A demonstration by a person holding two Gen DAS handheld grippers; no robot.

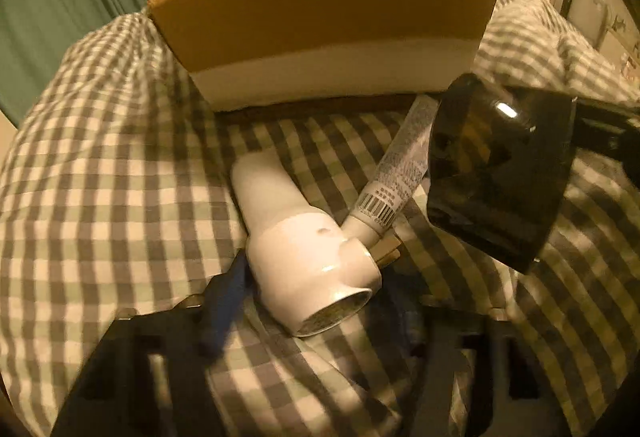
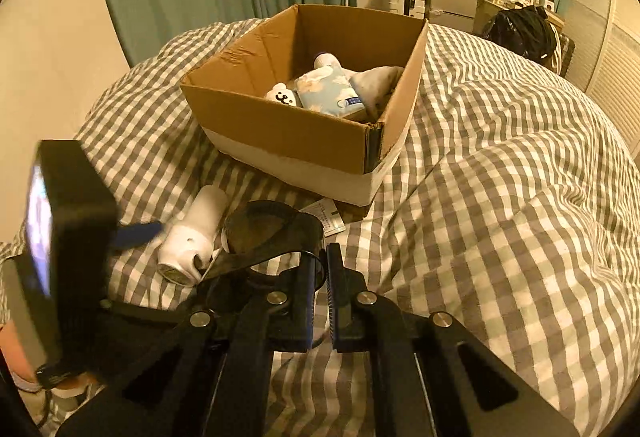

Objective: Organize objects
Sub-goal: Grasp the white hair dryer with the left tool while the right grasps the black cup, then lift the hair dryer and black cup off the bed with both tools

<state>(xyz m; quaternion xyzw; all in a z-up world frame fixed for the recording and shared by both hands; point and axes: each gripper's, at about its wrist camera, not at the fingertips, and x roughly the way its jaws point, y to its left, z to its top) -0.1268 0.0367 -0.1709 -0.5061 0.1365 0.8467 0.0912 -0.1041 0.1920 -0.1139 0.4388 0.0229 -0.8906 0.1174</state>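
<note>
While the right gripper [image 2: 320, 277] is clamping the dark cup [image 2: 272, 233], lifting it clear over the box's [image 2: 296, 129] near wall is advisable; left gripper [image 1: 316, 321] is hanging open.

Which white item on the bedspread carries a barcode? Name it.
The slim white tube, lying between the white hair dryer and the dark scoop. Its barcode label sits near the cap; the dryer's body is plain.

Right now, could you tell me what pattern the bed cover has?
A grey, pale green and white check on the bed cover, clearest in the right wrist view.
</note>
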